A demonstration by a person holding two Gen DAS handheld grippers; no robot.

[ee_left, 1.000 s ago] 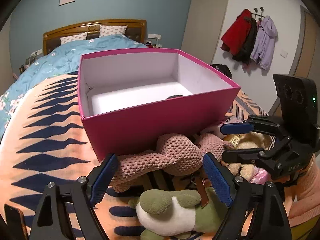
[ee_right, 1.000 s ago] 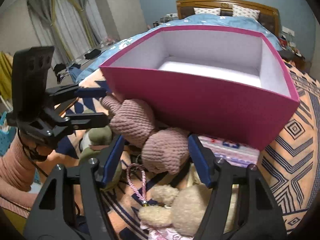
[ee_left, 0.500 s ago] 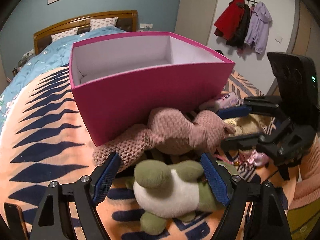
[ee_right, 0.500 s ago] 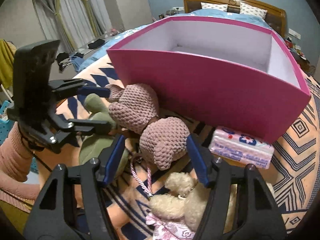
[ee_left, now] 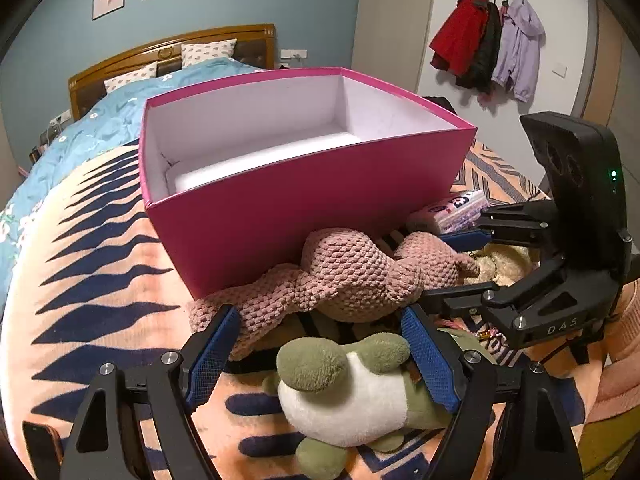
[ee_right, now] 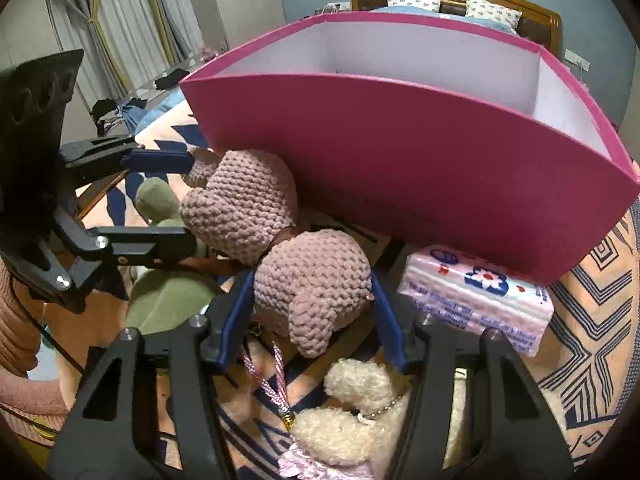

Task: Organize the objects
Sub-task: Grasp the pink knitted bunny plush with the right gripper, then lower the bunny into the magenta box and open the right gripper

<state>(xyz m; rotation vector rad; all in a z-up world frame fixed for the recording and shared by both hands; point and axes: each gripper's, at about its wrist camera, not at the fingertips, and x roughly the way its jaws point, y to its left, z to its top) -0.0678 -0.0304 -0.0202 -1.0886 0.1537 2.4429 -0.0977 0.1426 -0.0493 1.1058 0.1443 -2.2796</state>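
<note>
The right hand-held gripper has just been closing around the knitted toy before the pink box, pads touching; the left hand-held gripper gapes, released. Next: lift it over the box's wall.

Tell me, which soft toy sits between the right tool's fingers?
The pink crocheted toy: its knitted end sits between those blue fingers. The green-and-white plush and cream fluffy toy lie outside them.

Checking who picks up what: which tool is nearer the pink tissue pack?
Right. The right tool straddles the knitted pink toy just beside the tissue pack; the left tool sits over the green plush, farther away.
</note>
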